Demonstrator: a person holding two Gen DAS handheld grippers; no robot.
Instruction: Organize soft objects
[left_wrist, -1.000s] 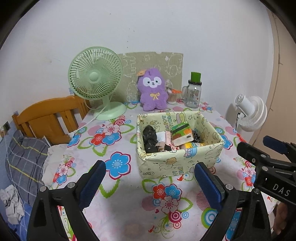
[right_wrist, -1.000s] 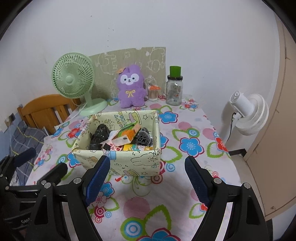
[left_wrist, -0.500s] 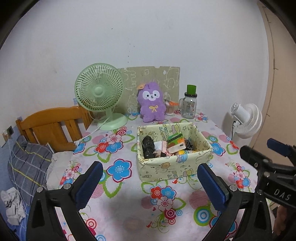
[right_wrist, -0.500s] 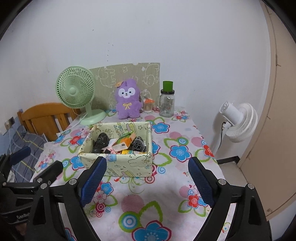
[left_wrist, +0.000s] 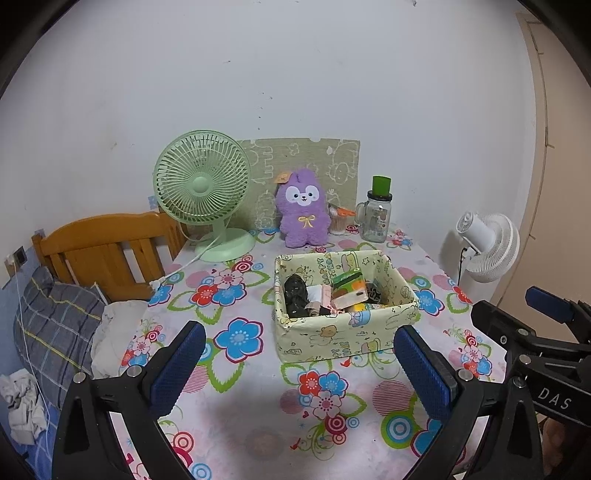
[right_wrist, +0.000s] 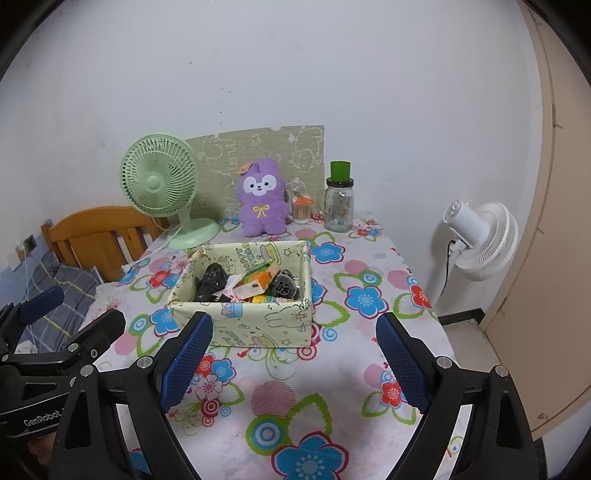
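White wall behind a table (left_wrist: 258, 417) covered with a flowered cloth. Left gripper (left_wrist: 301, 363) is held level above the near edge of the table, its blue-padded fingers (left_wrist: 179, 363) spread wide apart with nothing between them; it points toward the far wall. Right gripper (right_wrist: 293, 360) is held alongside in the same pose, its fingers (right_wrist: 400, 363) likewise spread wide and empty. Each gripper shows at the edge of the other's view: the right one at the right edge of the left view, the left one at the left edge of the right view.

Box (left_wrist: 343, 336), of pale yellow printed fabric and open-topped, stands on the table ahead of both grippers, apart from them. It holds a jumble of small items, among them a black piece (left_wrist: 295, 295) at the left and an orange and green pack (left_wrist: 349, 288). Plush (left_wrist: 303, 208), purple, sits upright at the far edge of the table against a green printed board (left_wrist: 332, 158), well apart from the grippers.

Green fan (left_wrist: 201, 184) stands left of the plush; a glass jar (left_wrist: 378, 214) with a green lid stands right of it. White fan (left_wrist: 487, 247) stands off the table at the right; a wooden headboard (left_wrist: 99, 247) lies at the left.
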